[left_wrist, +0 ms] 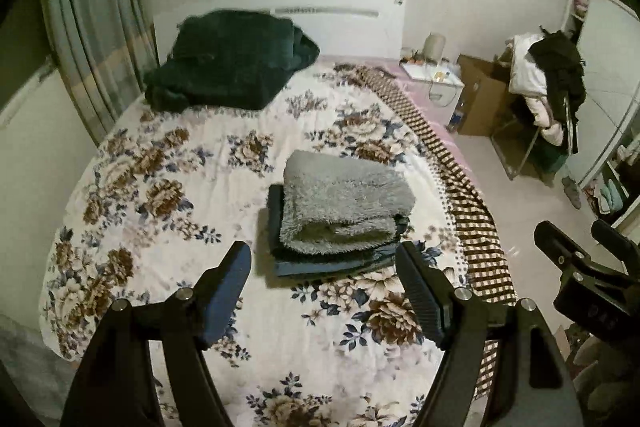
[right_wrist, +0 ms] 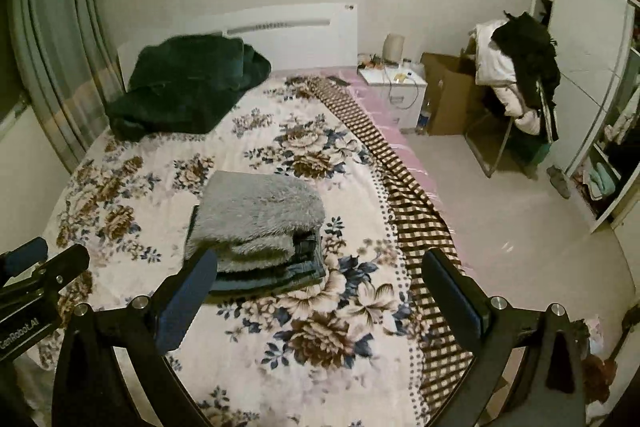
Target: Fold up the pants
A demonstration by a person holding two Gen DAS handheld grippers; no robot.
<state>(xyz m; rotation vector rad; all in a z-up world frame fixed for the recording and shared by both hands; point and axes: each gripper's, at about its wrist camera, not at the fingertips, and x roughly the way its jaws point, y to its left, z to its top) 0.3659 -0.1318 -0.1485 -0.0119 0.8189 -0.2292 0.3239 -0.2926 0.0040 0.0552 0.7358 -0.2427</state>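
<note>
Floral bedspread (left_wrist: 168, 155) carries one stack: a grey fleece pair of pants (left_wrist: 340, 203) atop folded jeans (right_wrist: 280, 273). Two grippers, left gripper (left_wrist: 324, 283) and right gripper (right_wrist: 320, 287), hover above, both spread wide, empty.

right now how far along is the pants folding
Done, by the look of it: grey fuzzy pants lie folded on top of a stack of folded jeans on the floral bedspread. In hand: nothing; the left gripper and right gripper hang open and empty above the bed. Left: perhaps the dark green heap by the headboard, though I cannot tell whether it is pants.
</note>
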